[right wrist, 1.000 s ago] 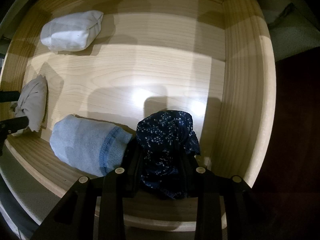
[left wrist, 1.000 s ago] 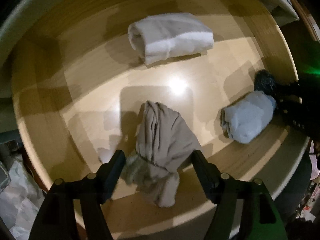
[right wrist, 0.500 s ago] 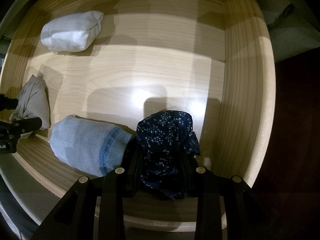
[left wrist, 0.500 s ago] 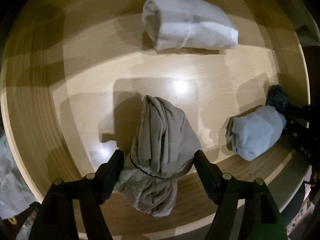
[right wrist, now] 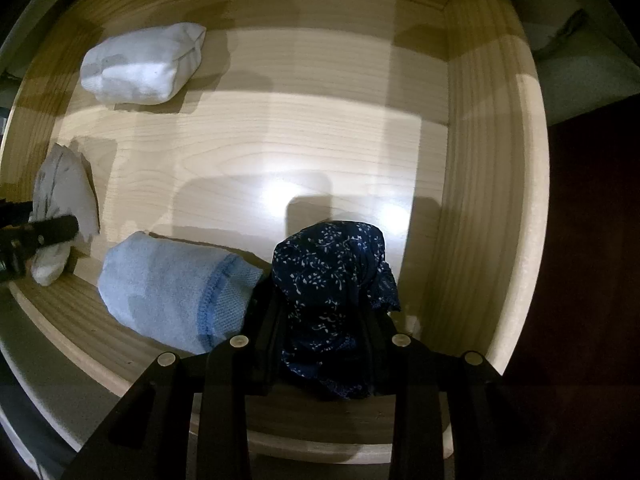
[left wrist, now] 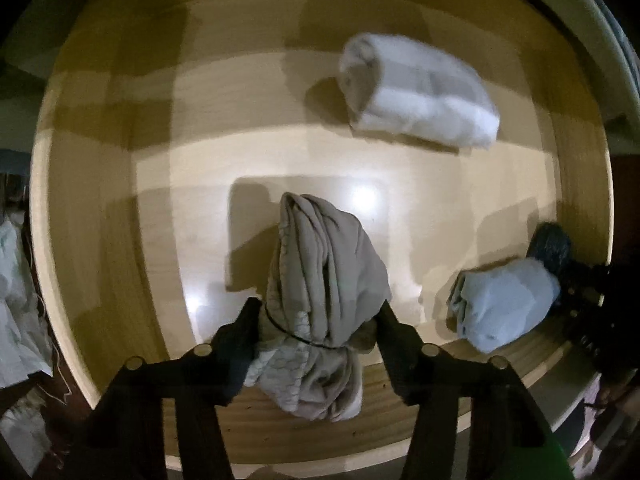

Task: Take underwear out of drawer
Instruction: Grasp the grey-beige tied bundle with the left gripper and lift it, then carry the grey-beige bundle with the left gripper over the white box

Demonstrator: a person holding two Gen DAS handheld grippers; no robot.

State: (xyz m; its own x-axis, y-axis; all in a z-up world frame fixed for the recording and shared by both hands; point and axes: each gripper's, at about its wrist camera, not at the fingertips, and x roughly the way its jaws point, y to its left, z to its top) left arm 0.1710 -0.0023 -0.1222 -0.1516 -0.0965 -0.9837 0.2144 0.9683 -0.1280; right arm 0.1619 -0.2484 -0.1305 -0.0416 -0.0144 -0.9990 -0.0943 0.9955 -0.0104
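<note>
Down into the wooden drawer point(left wrist: 100, 208) we look, both grippers pointing at its floor. Starting at the left: the left gripper point(left wrist: 316, 320) straddles the beige underwear point(left wrist: 320, 280), a crumpled bundle with a thin dark band around its waist, standing up off the drawer floor near the front wall. The jaws are closing, and the cloth fills the gap between them, both fingers point(left wrist: 244, 336) already against the fabric. In the right wrist view the same bundle shows pale at the far left edge, a black finger of the left gripper across it.

Moving along, a white folded roll point(left wrist: 416, 92) lies toward the back of the drawer, well apart from the beige piece; its outline is blurred here, sharper in the right wrist view.

Next comes the light blue roll point(right wrist: 172, 292), lying on the drawer floor by the front wall, between the two grippers, its darker blue stitched hem turned toward the right one. It lies just beside the right gripper's near finger.

And at the right, the right gripper point(right wrist: 324, 312) is clamped tight on the navy floral underwear point(right wrist: 328, 272), a dark bundle with small pale sprigs, pinched narrow between the fingers and bulging above them, close to the drawer's right-hand wall.
</note>
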